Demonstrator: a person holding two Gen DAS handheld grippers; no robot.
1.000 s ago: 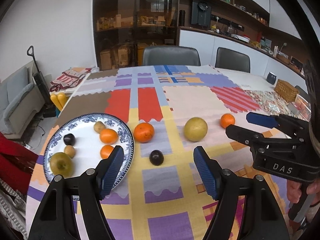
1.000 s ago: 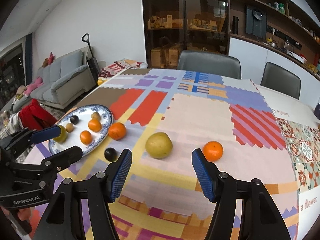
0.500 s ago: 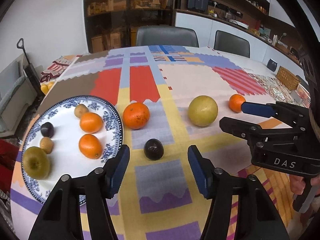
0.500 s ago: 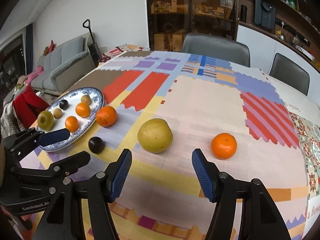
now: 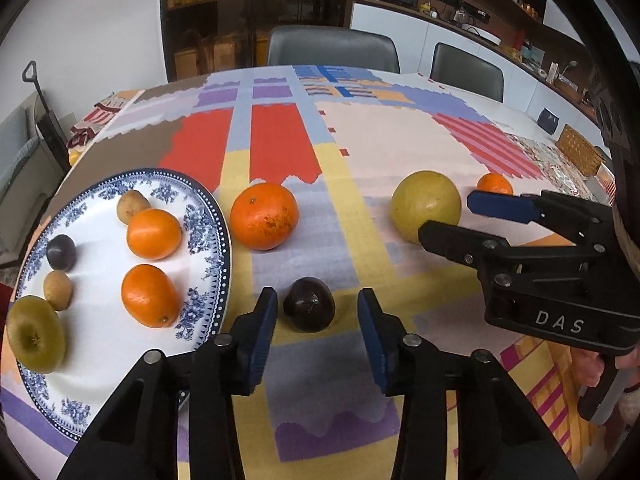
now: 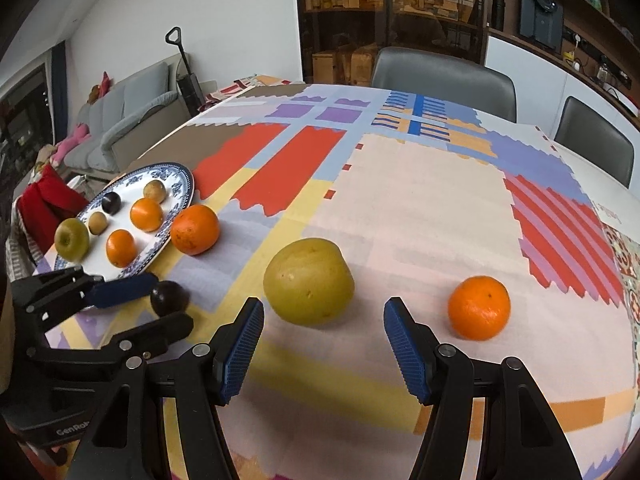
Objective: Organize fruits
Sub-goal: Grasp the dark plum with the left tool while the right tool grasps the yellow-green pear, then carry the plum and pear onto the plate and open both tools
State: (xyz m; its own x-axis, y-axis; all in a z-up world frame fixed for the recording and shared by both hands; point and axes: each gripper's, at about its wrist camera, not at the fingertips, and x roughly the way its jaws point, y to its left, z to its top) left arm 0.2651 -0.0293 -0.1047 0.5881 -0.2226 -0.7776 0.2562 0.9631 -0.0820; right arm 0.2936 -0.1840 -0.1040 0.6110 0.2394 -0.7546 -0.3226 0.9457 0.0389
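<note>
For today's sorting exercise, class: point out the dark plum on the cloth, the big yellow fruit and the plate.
Plum [image 5: 309, 309], left wrist view, centre of its top.
Yellow fruit [image 6: 309, 282], right wrist view, middle of its front.
Plate [image 5: 208, 236], left wrist view, patterned rim.

Two hand-held grippers angled down over the table

The left gripper [image 5: 318, 312] tilts steeply downward, its jaws closing either side of a dark plum [image 5: 309, 309], blue pads not yet touching it. The right gripper [image 6: 324, 328] tilts down too, to the right of the plum, jaws parted and holding nothing. A hand [image 5: 592, 368] grips the right gripper's handle, seen from the left wrist.
</note>
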